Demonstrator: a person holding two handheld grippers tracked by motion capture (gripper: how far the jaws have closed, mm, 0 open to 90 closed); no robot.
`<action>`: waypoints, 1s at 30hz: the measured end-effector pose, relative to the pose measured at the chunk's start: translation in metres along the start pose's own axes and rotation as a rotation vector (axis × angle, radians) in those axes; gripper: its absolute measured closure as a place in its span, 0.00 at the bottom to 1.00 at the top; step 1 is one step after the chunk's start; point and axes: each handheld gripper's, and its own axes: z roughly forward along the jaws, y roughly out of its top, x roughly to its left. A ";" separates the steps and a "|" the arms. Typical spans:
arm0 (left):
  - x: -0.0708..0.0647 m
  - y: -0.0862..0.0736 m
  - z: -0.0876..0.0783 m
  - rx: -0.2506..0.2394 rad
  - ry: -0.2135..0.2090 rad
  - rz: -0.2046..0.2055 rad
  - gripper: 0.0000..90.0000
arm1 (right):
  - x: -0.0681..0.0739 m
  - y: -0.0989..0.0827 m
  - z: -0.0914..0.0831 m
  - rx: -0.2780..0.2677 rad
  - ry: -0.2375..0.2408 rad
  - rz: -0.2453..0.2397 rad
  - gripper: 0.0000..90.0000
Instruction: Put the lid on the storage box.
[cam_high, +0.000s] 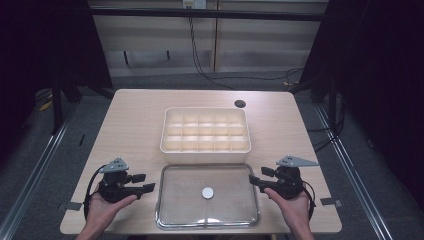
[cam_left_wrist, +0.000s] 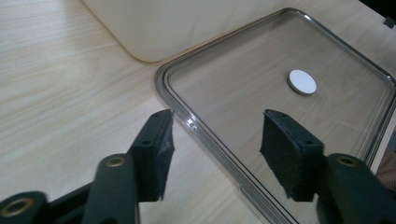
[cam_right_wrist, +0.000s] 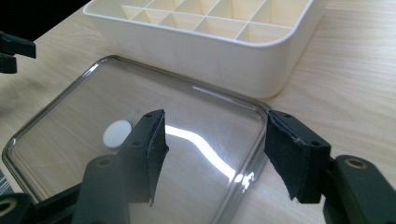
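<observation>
A pale wooden tabletop is seen from above. A cream tray divided into small compartments is placed near the middle of the tabletop, slightly toward the far edge. Just in front of it, against the near edge, a clear lid with rounded corners is laid flat, and a small white disc is seen at its centre. A dark round hole is set in the tabletop toward the far right corner.

The left tongs are held in the left hand near the near left corner, just beside the lid's left edge. Their jaws are spread apart with nothing between them; in the left gripper view the lid's rim is framed in the gap.

The right tongs are held in the right hand just beside the lid's right edge, with jaws likewise apart and empty. In the right gripper view the lid's corner and the tray's wall are seen beyond them.
</observation>
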 end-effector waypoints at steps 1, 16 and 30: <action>0.004 0.005 0.002 -0.010 -0.002 -0.020 0.51 | 0.000 0.008 0.003 0.004 0.003 -0.004 0.43; 0.010 0.013 0.028 0.040 0.034 -0.012 0.48 | -0.021 0.013 0.033 0.055 -0.021 0.017 0.47; 0.000 -0.002 0.038 0.092 0.006 0.028 0.49 | -0.030 -0.013 0.048 0.122 -0.013 0.080 0.44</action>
